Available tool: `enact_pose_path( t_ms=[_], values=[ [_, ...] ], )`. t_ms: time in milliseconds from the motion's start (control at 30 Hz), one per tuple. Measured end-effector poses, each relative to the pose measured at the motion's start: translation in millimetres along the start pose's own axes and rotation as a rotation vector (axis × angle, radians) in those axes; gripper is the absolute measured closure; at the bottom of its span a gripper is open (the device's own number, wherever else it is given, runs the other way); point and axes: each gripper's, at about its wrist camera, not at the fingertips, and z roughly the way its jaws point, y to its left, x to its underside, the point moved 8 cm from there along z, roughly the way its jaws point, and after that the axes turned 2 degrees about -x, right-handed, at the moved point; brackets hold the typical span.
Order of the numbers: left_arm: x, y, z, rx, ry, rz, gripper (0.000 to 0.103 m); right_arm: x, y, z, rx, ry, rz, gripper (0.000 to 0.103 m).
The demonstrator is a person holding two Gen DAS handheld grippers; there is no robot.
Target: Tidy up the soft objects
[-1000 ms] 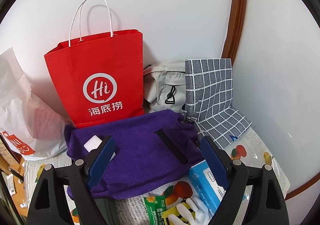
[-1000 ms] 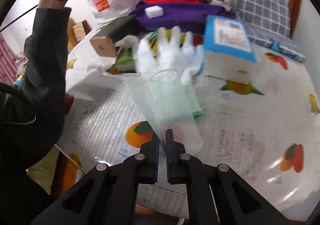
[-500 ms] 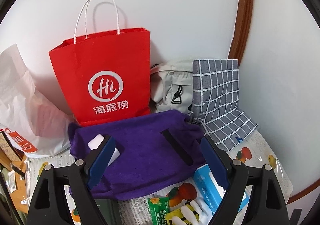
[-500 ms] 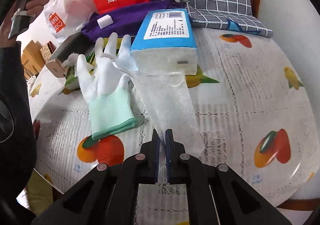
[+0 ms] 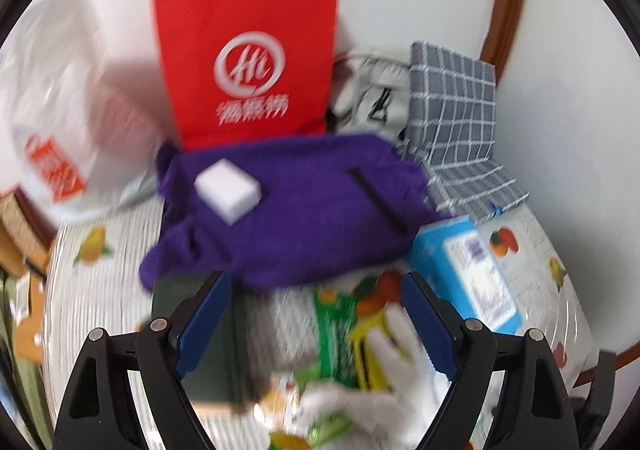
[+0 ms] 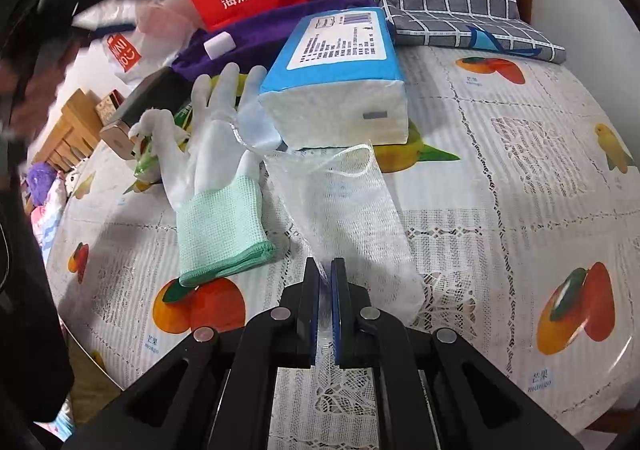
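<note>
My right gripper (image 6: 326, 274) is shut on the near edge of a clear plastic bag (image 6: 348, 210) that lies limp on the fruit-print tablecloth (image 6: 520, 154). Left of the bag lies a white glove (image 6: 212, 170) with a green cuff. A blue tissue pack (image 6: 340, 82) stands just beyond the bag. My left gripper (image 5: 316, 318) is open and empty, hanging over a green packet (image 5: 336, 334) and the glove's fingers (image 5: 384, 362). Farther back, a purple cloth (image 5: 300, 210) carries a white foam block (image 5: 226, 190).
Along the wall stand a red paper bag (image 5: 248, 62), a white plastic bag (image 5: 52, 110), a beige bag (image 5: 372, 90) and a grey checked cushion (image 5: 452, 110). A dark flat object (image 6: 152, 98) lies left of the glove. A dark sleeve (image 6: 24, 290) fills the left edge.
My left gripper has dropped toward the table, its fingers now over the green packet and glove instead of the purple cloth. My right gripper, still shut on the bag, swung right, then nearly stopped.
</note>
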Motion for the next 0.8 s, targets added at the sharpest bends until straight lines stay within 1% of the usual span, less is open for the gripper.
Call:
enact_pose_path(
  t_ms=[67, 133, 267, 367, 500, 567, 700, 767, 800],
  values=[
    [19, 7, -2, 0.007, 0.011, -0.018, 0.017, 0, 0, -3, -0.005, -0.010, -0.009, 0.098],
    [32, 8, -2, 0.011, 0.023, -0.022, 0.018, 0, 0, -6, -0.005, -0.019, -0.018, 0.098],
    [58, 1, 6, -0.008, 0.051, 0.005, 0.019, 2, -1, -11, 0.000, -0.031, -0.032, 0.098],
    [69, -6, 11, -0.006, 0.066, 0.032, 0.024, 3, -4, -13, 0.005, -0.035, -0.038, 0.098],
    [74, -6, 21, -0.035, 0.077, 0.042, 0.037, -1, -10, -16, 0.017, -0.046, -0.035, 0.098],
    [77, -3, 26, -0.034, 0.081, 0.025, 0.038, -5, -14, -18, 0.022, -0.056, -0.033, 0.098],
    [87, -1, 37, -0.013, 0.111, 0.001, 0.043, -11, -19, -18, 0.035, -0.062, -0.044, 0.098],
    [93, 0, 44, -0.015, 0.128, -0.012, 0.051, -13, -23, -14, 0.048, -0.056, -0.046, 0.098],
    [96, 0, 46, -0.011, 0.135, -0.020, 0.058, -13, -24, -13, 0.050, -0.052, -0.045, 0.098]
  ],
)
